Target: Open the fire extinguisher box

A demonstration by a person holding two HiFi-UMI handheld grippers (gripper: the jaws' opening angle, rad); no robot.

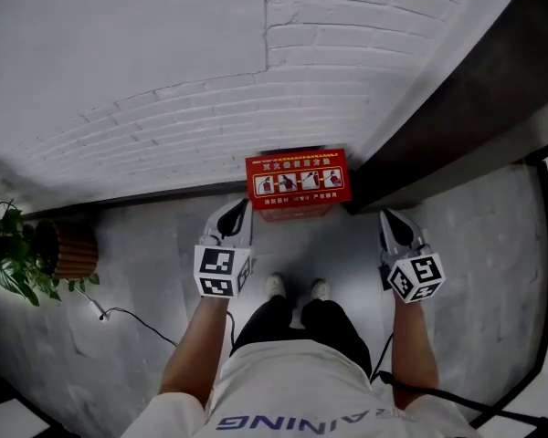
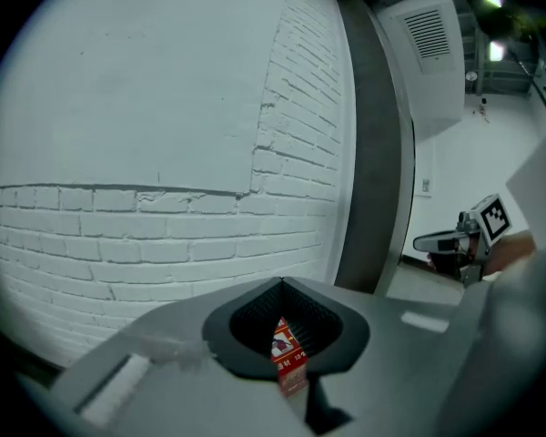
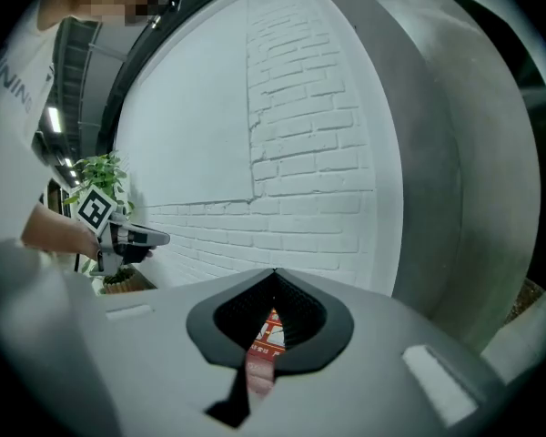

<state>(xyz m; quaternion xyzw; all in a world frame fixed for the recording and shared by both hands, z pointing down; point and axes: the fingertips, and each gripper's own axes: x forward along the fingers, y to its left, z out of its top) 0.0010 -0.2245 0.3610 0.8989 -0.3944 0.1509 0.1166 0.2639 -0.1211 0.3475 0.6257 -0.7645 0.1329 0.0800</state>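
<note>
Head view: red fire extinguisher box [image 1: 299,184] with white pictograms, lid closed, contents hidden, on floor against brick wall [image 1: 164,80], ahead of and between left gripper [image 1: 240,208] and right gripper [image 1: 387,217], touching neither.

Left gripper view: jaws pressed together, empty, box beyond tips.

Right gripper view: jaws likewise together, nothing held, box ahead.

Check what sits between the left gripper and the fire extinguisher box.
Nothing. In the head view, only bare grey floor separates the left gripper from the fire extinguisher box, which stands against the brick wall.
</note>
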